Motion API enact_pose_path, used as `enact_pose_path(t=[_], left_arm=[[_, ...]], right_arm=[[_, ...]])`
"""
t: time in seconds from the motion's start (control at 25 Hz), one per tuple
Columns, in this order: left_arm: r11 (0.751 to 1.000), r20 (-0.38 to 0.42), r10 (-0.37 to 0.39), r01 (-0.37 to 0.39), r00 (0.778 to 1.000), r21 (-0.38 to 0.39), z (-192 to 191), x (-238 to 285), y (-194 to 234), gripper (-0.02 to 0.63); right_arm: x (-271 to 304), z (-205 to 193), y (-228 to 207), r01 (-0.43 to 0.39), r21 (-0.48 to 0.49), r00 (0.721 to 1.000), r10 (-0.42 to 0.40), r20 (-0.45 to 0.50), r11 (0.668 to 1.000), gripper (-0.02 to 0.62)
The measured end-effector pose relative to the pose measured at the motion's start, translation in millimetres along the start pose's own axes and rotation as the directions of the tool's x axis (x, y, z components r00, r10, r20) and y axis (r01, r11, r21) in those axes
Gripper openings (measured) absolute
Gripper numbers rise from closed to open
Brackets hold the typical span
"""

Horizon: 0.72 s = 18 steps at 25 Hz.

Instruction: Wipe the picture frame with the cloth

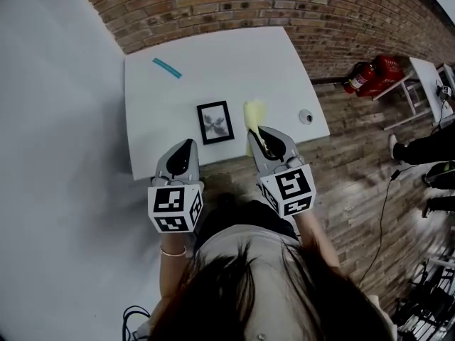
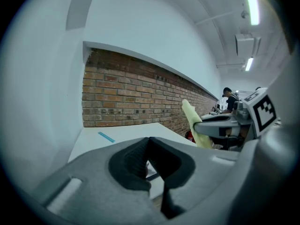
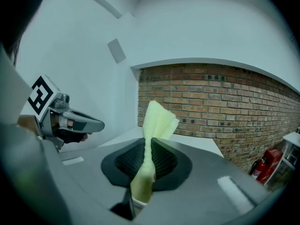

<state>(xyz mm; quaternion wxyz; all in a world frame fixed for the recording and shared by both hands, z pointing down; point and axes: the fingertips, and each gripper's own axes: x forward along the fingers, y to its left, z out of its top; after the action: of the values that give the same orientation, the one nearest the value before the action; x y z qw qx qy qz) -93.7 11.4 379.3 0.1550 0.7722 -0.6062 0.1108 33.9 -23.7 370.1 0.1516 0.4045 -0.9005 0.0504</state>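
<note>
Picture frame (image 1: 215, 122), black, flat near the front edge of the white table (image 1: 234, 55); yellow cloth (image 1: 254, 114) at its 3 o'clock, pinched upright in the clamped right gripper (image 1: 262, 135), apparently ready for wiping; left gripper (image 1: 186, 148) at 7 o'clock, closed and empty, probably to steady.

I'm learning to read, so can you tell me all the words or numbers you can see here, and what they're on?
No words or numbers here can be read.
The marker cubes: black-and-white square patterns only, no letters.
The red fire extinguisher: any label is too small to read.
The picture frame: a picture, no words.
</note>
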Motion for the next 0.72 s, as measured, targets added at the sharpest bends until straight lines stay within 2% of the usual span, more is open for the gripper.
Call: enact_pose_path(t=[0.24, 0.56, 0.64, 0.72], left_arm=[[0.999, -0.043, -0.045, 0.044, 0.998, -0.03, -7, 13, 5, 0.0], [0.997, -0.114, -0.03, 0.021, 0.993, -0.076, -29, 33, 18, 0.0], [0.996, -0.129, -0.031, 0.02, 0.991, -0.089, -35, 40, 21, 0.032], [0.995, -0.138, -0.024, 0.01, 0.99, -0.101, -38, 46, 25, 0.037]], right_arm=[[7, -3, -4, 0.01, 0.009, 1.0, -0.01, -0.021, 1.0, 0.043], [30, -8, -11, -0.013, 0.007, 0.999, 0.013, -0.042, 1.0, 0.043], [39, -8, -13, -0.024, 0.007, 0.999, 0.024, -0.044, 1.0, 0.043], [49, -6, -16, -0.037, 0.006, 0.998, 0.037, -0.045, 0.999, 0.043]])
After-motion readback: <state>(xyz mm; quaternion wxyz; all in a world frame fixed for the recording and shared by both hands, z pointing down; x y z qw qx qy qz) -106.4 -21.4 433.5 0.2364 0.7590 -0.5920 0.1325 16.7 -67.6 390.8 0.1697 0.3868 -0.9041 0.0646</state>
